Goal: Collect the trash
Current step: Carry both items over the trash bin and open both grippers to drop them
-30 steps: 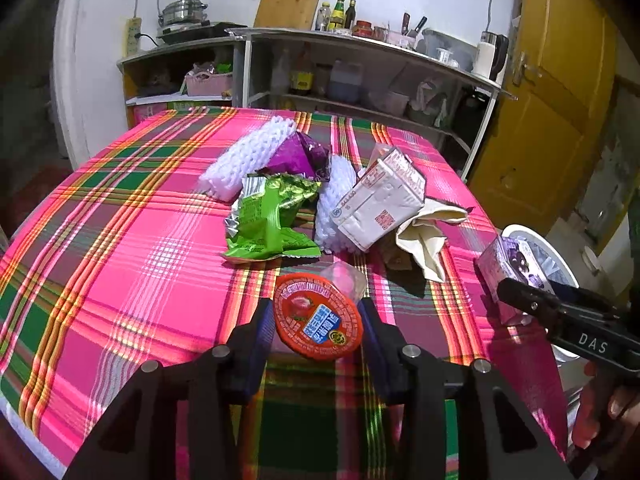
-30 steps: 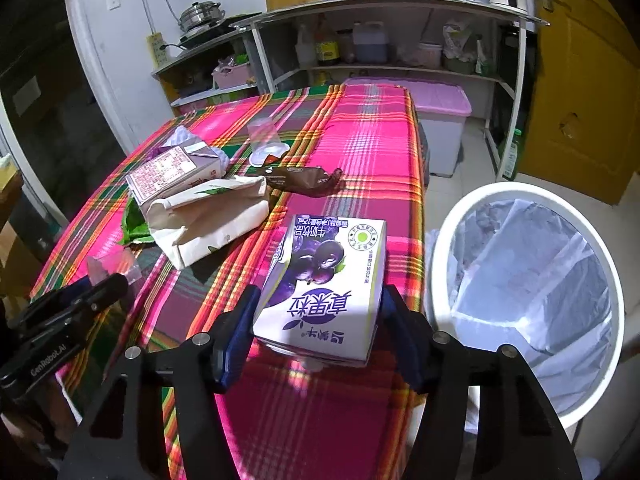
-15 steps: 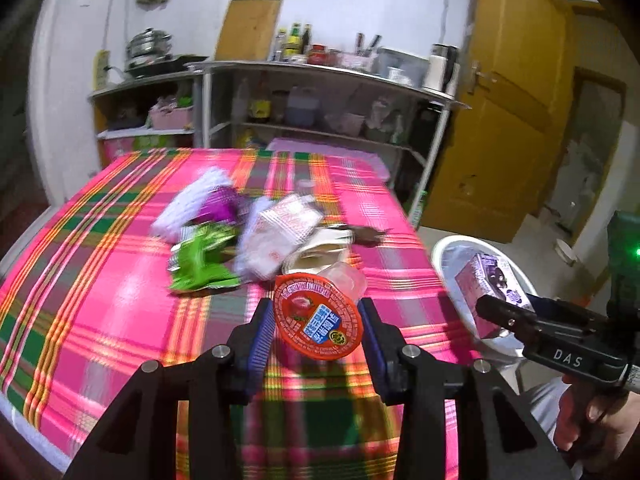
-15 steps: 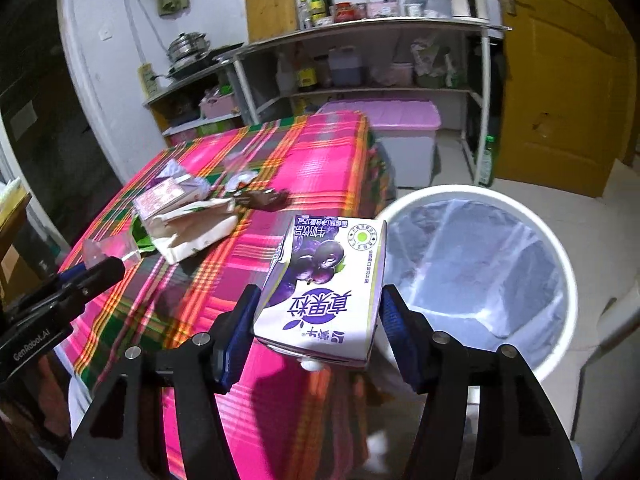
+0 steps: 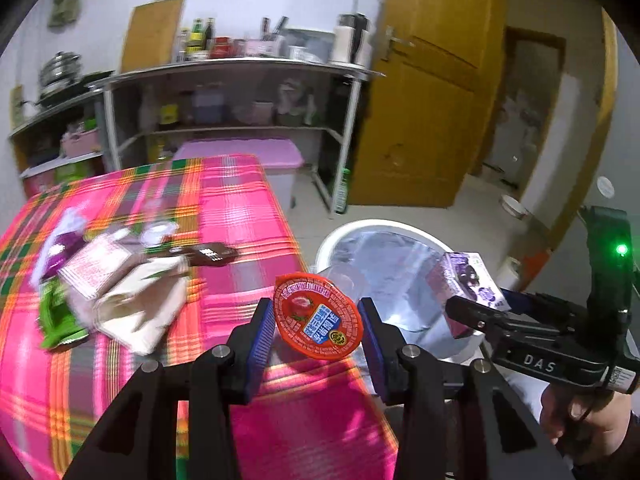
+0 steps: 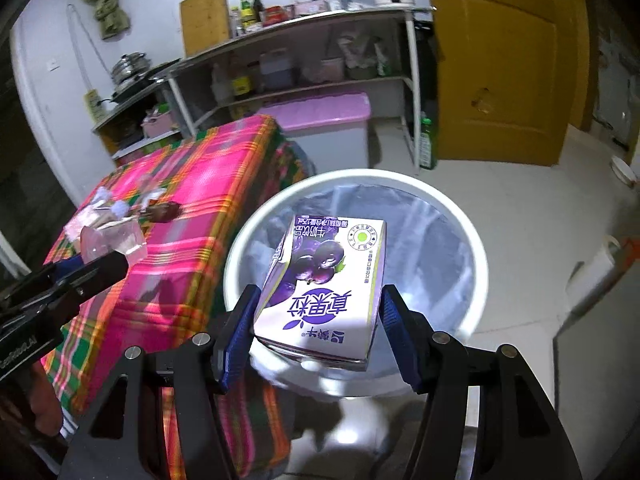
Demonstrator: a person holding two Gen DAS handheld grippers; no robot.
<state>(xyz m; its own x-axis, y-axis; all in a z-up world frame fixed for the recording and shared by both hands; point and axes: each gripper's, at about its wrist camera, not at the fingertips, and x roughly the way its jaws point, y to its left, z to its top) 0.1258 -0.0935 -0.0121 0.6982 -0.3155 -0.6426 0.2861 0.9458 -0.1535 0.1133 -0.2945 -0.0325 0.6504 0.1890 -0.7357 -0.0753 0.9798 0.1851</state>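
Observation:
My left gripper (image 5: pixel 316 322) is shut on a clear jelly cup with a red foil lid (image 5: pixel 318 316), held above the table's right edge beside the bin. My right gripper (image 6: pixel 318 318) is shut on a purple and white milk carton (image 6: pixel 326 280), which hangs over the white bin (image 6: pixel 452 208) lined with a clear bag. The left wrist view also shows the carton (image 5: pixel 468 280) over the bin (image 5: pixel 352 230) in the right gripper (image 5: pixel 472 308). Other trash stays on the plaid cloth: a pink carton (image 5: pixel 98 268), a paper bag (image 5: pixel 142 308), a green wrapper (image 5: pixel 58 320) and a brown wrapper (image 5: pixel 208 254).
The table with its pink plaid cloth (image 5: pixel 240 200) lies left of the bin. Behind stand metal shelves (image 5: pixel 240 92) with bottles and pots, a lilac-lidded box (image 5: pixel 256 156) and a yellow door (image 5: pixel 432 100). Bare floor lies right of the bin (image 6: pixel 540 208).
Both grippers swung right, away from the trash pile and toward the bin. The milk carton went from above the table edge to over the bin. The jelly cup reached the table's right edge.

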